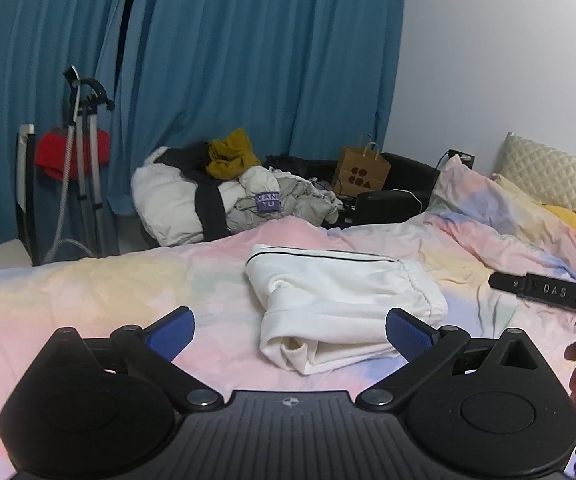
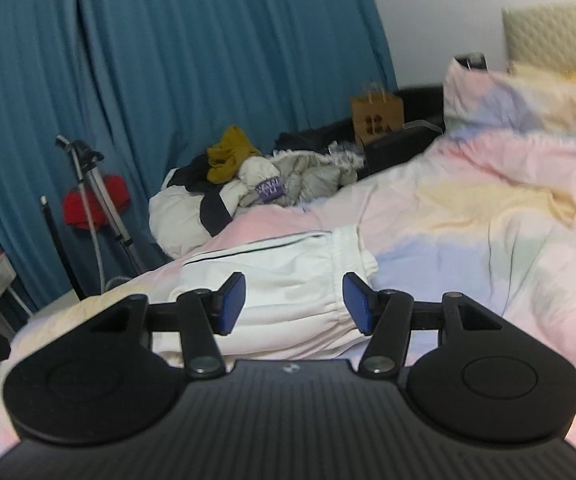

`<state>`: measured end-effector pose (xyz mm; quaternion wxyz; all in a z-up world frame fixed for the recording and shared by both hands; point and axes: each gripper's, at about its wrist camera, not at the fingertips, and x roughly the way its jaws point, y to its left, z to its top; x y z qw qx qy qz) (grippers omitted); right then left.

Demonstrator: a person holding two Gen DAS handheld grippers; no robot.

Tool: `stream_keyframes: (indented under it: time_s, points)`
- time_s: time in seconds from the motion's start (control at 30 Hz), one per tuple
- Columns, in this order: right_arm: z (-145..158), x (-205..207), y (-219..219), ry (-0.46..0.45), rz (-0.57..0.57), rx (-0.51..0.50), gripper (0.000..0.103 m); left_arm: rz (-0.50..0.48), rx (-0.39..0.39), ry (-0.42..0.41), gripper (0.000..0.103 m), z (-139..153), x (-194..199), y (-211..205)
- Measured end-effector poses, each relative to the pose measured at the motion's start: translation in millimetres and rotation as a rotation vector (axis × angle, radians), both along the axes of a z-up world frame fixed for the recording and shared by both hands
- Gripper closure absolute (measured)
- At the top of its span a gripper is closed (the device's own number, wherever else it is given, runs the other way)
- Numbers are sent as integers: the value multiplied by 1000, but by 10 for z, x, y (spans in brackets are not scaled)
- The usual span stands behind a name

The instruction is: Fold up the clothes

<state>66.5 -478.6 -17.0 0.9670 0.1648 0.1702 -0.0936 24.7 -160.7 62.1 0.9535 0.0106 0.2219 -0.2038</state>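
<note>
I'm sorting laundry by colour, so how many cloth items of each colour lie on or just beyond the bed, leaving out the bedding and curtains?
White: 2, the folded pants and the puffy jacket
Mustard: 1, the garment on the pile
Grey: 1, the crumpled jacket
Red: 1, the cloth by the steamer stand
Total: 5
</note>
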Motion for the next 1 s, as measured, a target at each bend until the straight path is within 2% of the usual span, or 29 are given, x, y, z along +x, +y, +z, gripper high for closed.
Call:
stream_keyframes:
  time_s: [0.1,0.37,0.43,0.47,0.53,0.77,0.83,0.87,1.0]
  points:
    - [4,-135,182,-42,0,-40,39,17,1,-6,0,-51,-162,56]
    - [-257,-152,554,-29,-33,-156,38,62,16,-45,0,-179,-276,255]
    - [-285,-129,613,-20,-36,-150,35,65,14,-46,0,-210,-264,305]
    - [-302,-116,638,-19,-36,-150,27,66,11,-45,0,-220,-253,334]
    - [-338,-90,673,-30,-42,-166,26,75,17,-50,0,-241,-232,369]
    - [-443,60,856,17,-15,-212,26,91,41,-50,0,-334,-176,443]
    - [-457,79,908,25,-4,-227,22,95,47,-46,0,-358,-168,444]
    - [-468,84,928,27,4,-224,12,98,50,-44,0,-370,-165,445]
    - [-467,64,972,23,10,-216,12,106,65,-40,0,-411,-153,432]
